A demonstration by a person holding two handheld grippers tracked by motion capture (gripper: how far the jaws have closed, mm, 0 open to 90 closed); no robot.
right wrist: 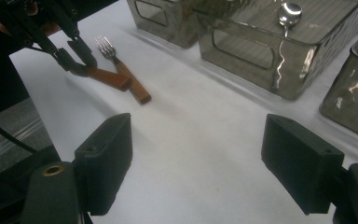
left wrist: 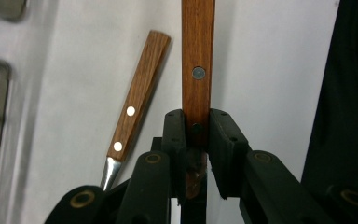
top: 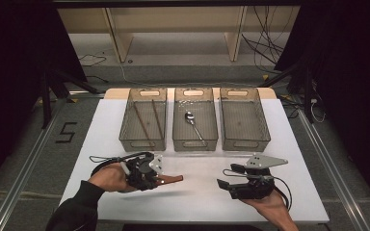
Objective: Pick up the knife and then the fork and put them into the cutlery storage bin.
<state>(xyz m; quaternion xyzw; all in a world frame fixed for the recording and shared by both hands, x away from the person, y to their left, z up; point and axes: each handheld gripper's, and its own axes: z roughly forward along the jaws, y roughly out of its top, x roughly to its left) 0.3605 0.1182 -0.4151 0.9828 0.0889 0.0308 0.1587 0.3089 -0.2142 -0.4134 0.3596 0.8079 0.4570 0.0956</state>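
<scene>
My left hand (top: 110, 178) comes in low from the near left edge of the white table (top: 197, 192), forearm angled to the right, and my left gripper (top: 150, 174) lies nearly level with its jaws pinched on a wooden-handled utensil (left wrist: 197, 70) whose handle sticks out past them toward the middle; a wooden-handled fork (right wrist: 121, 72) lies flat on the table just beside it. Farther right, my right hand (top: 269, 207) cups my right gripper (right wrist: 200, 168) from beneath, pointing left toward the other one, its jaws spread wide over bare table, with the middle bin (top: 195, 139) holding a spoon (top: 192, 122) beyond
</scene>
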